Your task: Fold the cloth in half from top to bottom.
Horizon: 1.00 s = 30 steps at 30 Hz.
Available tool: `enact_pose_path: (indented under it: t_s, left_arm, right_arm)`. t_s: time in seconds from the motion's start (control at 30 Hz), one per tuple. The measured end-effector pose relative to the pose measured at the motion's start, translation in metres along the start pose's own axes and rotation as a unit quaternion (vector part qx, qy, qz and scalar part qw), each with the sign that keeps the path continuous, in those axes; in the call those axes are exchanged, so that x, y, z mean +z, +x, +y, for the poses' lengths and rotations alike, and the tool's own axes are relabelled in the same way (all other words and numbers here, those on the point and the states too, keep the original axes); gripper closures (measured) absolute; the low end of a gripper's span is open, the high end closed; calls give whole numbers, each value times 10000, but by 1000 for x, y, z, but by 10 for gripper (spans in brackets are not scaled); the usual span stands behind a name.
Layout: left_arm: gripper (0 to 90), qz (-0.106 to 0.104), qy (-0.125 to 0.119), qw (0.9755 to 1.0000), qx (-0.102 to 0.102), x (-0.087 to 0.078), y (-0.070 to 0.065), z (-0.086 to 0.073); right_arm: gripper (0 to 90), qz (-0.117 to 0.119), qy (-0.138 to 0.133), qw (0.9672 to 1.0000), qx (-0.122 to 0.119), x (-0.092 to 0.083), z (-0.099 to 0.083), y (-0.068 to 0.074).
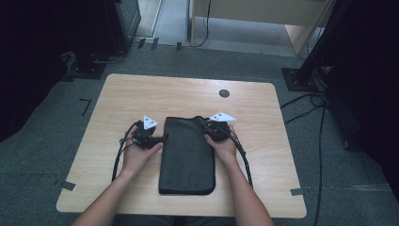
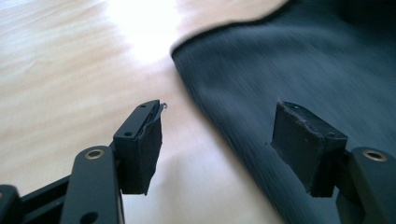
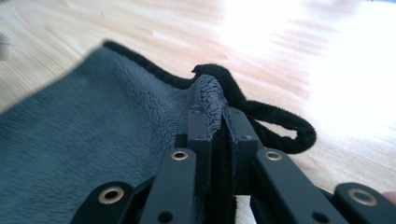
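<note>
Towel, one dark grey one, lies folded between the two claws on the counter. The right claw is pinched tight on the towel's far corner, probably to lift or unfold it. The left claw gapes wide and holds nothing; the towel's edge lies between its jaws, likely the next grab.
</note>
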<state>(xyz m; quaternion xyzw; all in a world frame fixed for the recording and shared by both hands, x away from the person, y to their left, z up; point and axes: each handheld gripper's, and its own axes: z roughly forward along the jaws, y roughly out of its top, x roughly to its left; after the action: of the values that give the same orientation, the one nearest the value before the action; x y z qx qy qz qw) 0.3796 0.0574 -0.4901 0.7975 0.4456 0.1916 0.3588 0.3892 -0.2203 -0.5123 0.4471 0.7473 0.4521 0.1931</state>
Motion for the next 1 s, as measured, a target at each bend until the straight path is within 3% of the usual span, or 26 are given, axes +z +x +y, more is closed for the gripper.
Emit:
enact_pose_path:
  t_s: [0.17,0.23,0.3,0.4,0.47,0.57,0.63,0.77,0.83,1.0]
  left_arm:
    - [375,-29,130,9998,-158,28,5,23]
    - [380,-45,320,9994,-133,39,3,30]
    - [392,-61,416,9990,-150,47,3,33]
    - [426,-123,568,9976,-375,57,5,34]
    - [456,-145,572,9977,-319,60,3,33]
    - [628,-162,531,9985,-30,58,-3,33]
    - [827,-201,421,9988,166,53,-5,32]
    - [870,-349,49,9990,258,37,-6,28]
    - [870,-510,-138,9981,327,26,-8,21]
    - [867,-747,-289,9951,576,10,-14,2]
  right_arm:
    - [826,101,-44,9998,-184,-8,5,4]
    - [826,96,-81,9997,-217,-12,8,4]
    - [825,109,-103,9996,-238,-14,10,5]
    - [826,104,-90,9995,-299,-17,10,7]
    - [825,103,-69,9994,-331,-18,10,7]
    - [825,50,-36,9994,-331,-17,10,7]
    - [825,23,-19,9994,-346,-17,8,8]
    - [825,-67,-150,9977,-650,-25,2,13]
    - [824,-73,-193,9965,-816,-32,-2,17]
    - [822,120,-116,9927,-1191,-48,-25,28]
